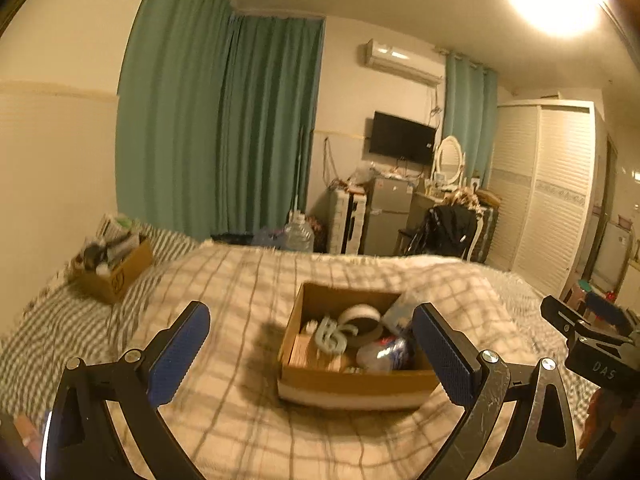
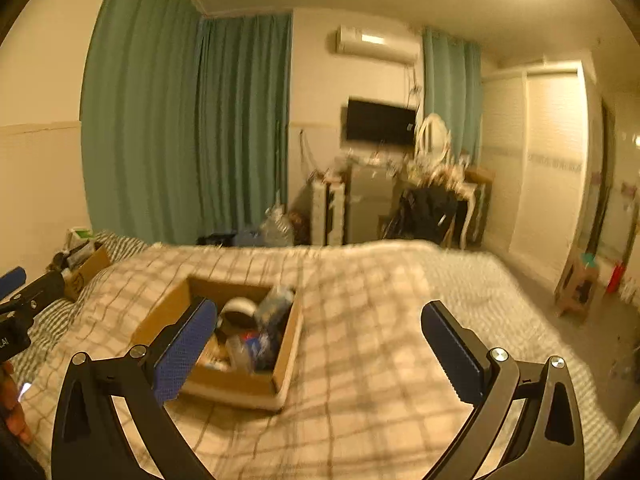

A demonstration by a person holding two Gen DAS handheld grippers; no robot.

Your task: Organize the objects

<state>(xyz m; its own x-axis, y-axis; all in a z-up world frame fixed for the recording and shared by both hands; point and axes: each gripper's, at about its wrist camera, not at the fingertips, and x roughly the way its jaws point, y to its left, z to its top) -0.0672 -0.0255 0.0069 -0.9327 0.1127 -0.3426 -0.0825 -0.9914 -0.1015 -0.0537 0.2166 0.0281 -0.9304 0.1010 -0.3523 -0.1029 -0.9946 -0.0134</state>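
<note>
1. A bedroom under warm, yellowish light. Both views are slightly blurred. A bed with a checked blanket (image 1: pixel 240 420) fills the lower half of each.
2. The left gripper (image 1: pixel 310 354) is spread wide, its two blue-padded fingers (image 1: pixel 178 354) well apart and holding nothing. It hangs above the blanket.
3. The right gripper (image 2: pixel 320 350) is also spread wide and holds nothing, and it too hangs above the blanket. In the left wrist view it shows at the far right edge.
4. An open cardboard box (image 1: pixel 352 382) sits on the blanket near the middle of the bed. In the left wrist view it lies between the left gripper's fingers, closer to the right one. In the right wrist view the box (image 2: pixel 286 354) lies to the left, partly behind that gripper's left finger.
5. Inside the box are a roll of tape (image 1: pixel 362 322), a pale curly object (image 1: pixel 330 336), and a clear plastic packet (image 1: pixel 382 354). The other contents are too blurred to name.
6. A second cardboard box (image 1: pixel 116 276), filled with mixed items, sits well apart at the bed's far left, on a striped sheet (image 1: pixel 48 320) near the wall.
7. Beyond the bed hang green curtains (image 1: pixel 224 128). Farther back are a wall television (image 1: pixel 402 138), an air conditioner (image 1: pixel 402 62), an oval mirror (image 1: pixel 449 158), and a white wardrobe (image 1: pixel 548 184).
</note>
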